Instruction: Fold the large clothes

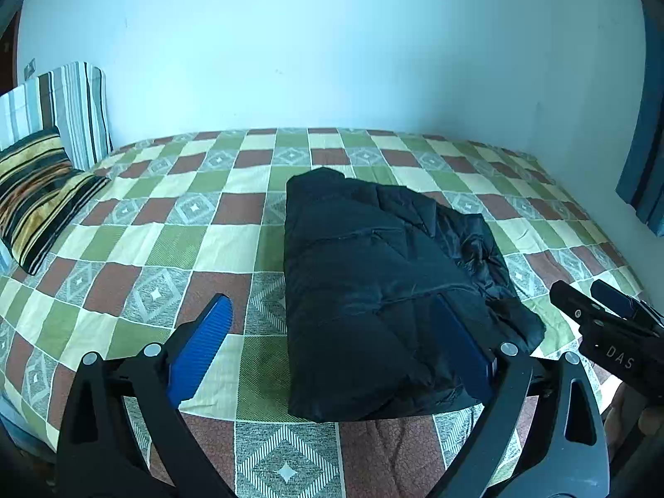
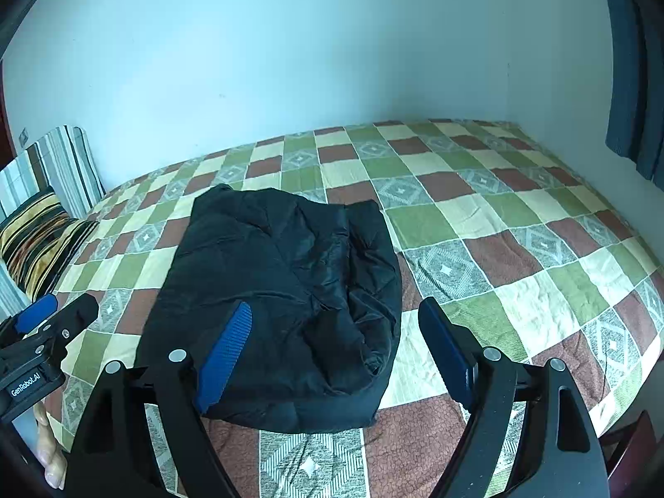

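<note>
My left gripper (image 1: 332, 348) stands with its 2 ribbed blue pads spread wide and nothing pinched between them; my right gripper (image 2: 336, 352) is the same, jaws wide apart and empty, both hanging above the near edge of the black jacket (image 1: 382, 290). That jacket is my landmark: it lies folded into a thick, roughly rectangular bundle on the checked bedspread (image 1: 145, 257), toward the near side of the bed, with my left gripper over its near left part and my right over its near right part. It looks like a quilted, padded garment with a smooth, slightly shiny shell, stitched in diagonal lines, puffy at the folds and crumpled along its right side, where loose layers bunch up. I judge it light for its bulk, soft and springy, and slippery against itself, so the layers may slide or puff open if I lift by only 1 ply. If I must take hold again, I would pinch through the thick folded edges at the 2 near corners, gathering all layers at once. The bedspread under it is a matte woven cloth in green, cream, rust and grey diamond squares, faintly wrinkled. Well to the left of the jacket lean 2 striped pillows (image 1: 41, 191) against the pale wall (image 1: 332, 50); far to its right hangs a blue curtain (image 1: 647, 157).
</note>
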